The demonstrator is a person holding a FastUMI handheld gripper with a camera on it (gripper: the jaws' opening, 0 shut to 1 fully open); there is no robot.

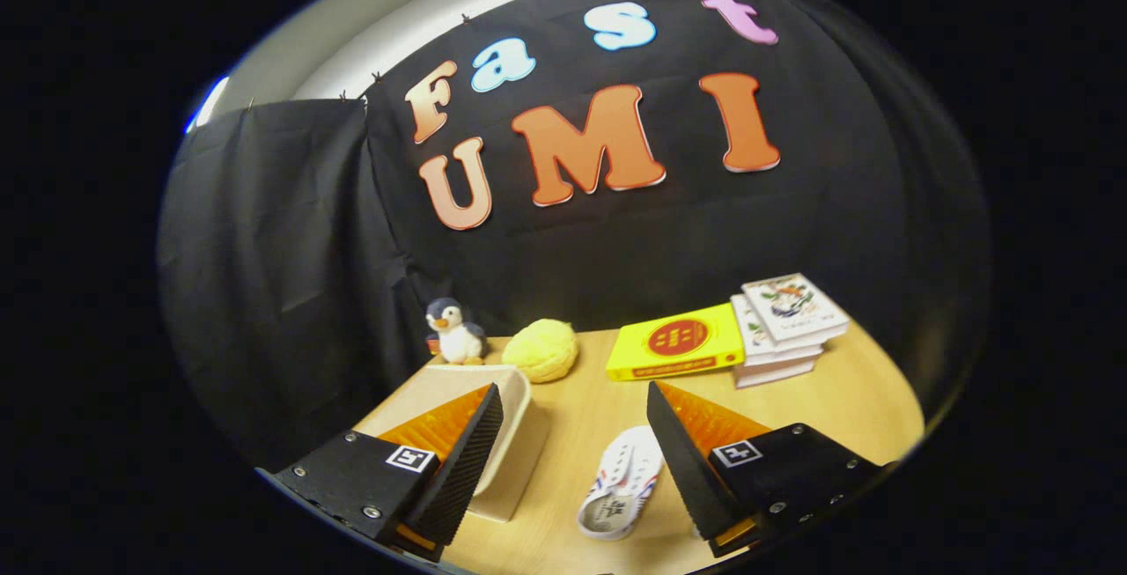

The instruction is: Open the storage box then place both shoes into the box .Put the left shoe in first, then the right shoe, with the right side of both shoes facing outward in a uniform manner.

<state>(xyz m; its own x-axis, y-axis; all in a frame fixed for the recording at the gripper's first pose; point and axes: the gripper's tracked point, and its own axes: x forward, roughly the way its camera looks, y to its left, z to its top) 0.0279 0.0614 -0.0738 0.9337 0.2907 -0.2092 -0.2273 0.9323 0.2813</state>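
Gripper view: My tongs (563, 460) stand wide apart, holding nothing. One shoe (622, 484) lies on the table (845, 399) between the fingers, closer to the right one. Its long axis runs from the near edge toward the far edge; its opening faces me. The right finger hides part of its side. The storage box (515, 434) sits behind the left finger, partly hidden; whether it is lidded I cannot tell. At the far edge: a toy penguin (453, 331), a yellow plush (541, 350) and books (784, 328).
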